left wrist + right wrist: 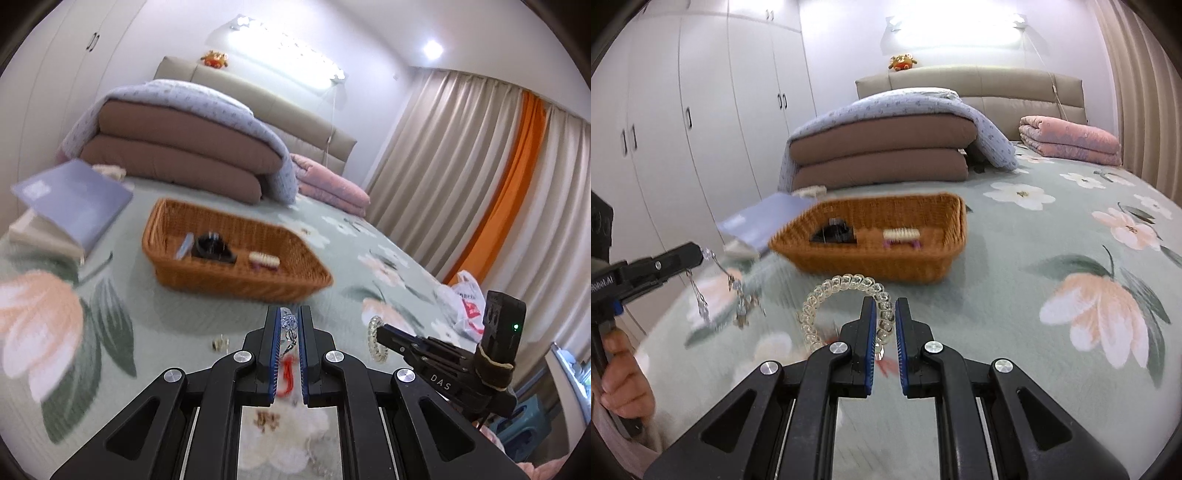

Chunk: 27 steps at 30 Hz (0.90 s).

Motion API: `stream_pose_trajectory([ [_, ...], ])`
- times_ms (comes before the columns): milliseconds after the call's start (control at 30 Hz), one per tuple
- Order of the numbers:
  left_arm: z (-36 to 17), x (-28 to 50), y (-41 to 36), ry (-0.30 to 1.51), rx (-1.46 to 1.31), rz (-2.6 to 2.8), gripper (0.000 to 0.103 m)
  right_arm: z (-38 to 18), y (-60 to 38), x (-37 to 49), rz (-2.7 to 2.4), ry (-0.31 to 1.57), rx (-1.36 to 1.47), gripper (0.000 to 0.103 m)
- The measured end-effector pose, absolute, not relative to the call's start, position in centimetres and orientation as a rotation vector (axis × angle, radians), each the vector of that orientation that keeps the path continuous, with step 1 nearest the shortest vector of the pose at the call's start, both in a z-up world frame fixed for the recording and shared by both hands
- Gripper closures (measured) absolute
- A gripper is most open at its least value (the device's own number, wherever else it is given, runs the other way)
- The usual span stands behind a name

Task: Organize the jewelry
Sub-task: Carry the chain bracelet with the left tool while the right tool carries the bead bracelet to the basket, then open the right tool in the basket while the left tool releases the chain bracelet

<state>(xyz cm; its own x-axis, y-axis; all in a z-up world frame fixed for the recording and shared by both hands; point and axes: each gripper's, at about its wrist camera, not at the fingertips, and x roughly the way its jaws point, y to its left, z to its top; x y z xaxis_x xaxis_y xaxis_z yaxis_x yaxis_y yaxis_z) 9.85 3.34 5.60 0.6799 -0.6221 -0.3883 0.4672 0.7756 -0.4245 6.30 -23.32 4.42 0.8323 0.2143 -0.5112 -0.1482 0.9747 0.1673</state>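
Woven wicker forms the basket (871,236) on the floral bedspread (1052,229), holding a black item and a comb. The left gripper (289,325) pinches a crystal necklace (287,325); the right gripper (885,314) clamps a clear coil bracelet (846,282), both near the basket.

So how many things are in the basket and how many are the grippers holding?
In the basket: 3 (black clip, white comb, blue strip)
Held by the grippers: 2 (bead chain, clear coil bracelet)
Total: 5
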Motion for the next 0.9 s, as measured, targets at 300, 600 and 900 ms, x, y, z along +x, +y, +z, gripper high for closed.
stream_pose_trajectory([
  [300, 10.3, 17.7, 1.7, 0.52, -0.286, -0.58, 0.094, 7.8, -22.8, 15.7, 0.125, 0.523, 0.073, 0.091],
  [600, 7.2, 27.4, -3.5, 0.62, -0.299, -0.511, 0.094, 3.2, -23.8, 24.9, 0.162, 0.654, 0.112, 0.091],
  [900, 2.5, 29.9, -4.4, 0.698, -0.252, -0.473, 0.094, 0.9, -23.6, 25.5, 0.159, 0.717, 0.094, 0.091],
])
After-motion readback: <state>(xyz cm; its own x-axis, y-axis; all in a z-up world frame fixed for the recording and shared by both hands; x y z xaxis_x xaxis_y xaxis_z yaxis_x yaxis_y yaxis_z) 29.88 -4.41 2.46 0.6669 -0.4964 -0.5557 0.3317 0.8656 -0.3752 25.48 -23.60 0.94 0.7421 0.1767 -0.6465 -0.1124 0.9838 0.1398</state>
